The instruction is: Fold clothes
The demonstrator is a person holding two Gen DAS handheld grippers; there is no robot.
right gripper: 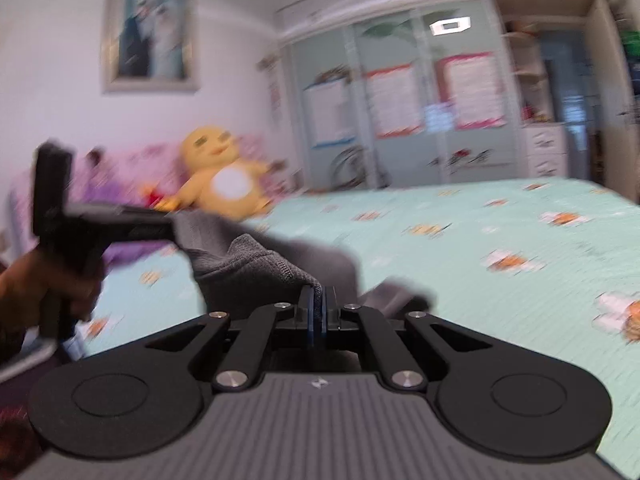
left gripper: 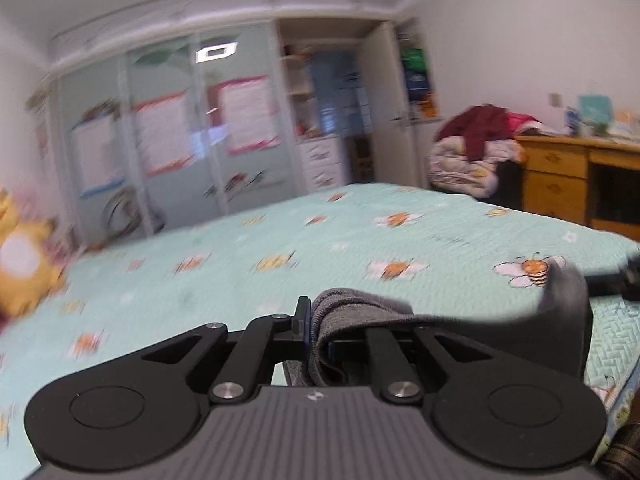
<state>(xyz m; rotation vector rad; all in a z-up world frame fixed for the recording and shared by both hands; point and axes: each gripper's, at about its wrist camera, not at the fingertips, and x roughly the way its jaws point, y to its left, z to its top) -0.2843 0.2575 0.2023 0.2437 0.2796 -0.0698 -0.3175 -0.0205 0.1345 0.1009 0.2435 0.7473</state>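
Dark grey knit cloth garment (right gripper: pixel 256 264) hangs stretched between both tools above the mint-green bee-print quilted bed (right gripper: pixel 460 248), long axis running tool to tool. Right tool (right gripper: pixel 317 312) is clamped on one edge, left tool (left gripper: pixel 316 328) clamped on the other. Next move likely lays it onto the bed beyond, both tools equally near.

Both wrist views look low and nearly level across the bed (left gripper: pixel 360 240), sharing the far wardrobe (right gripper: pixel 400 92).
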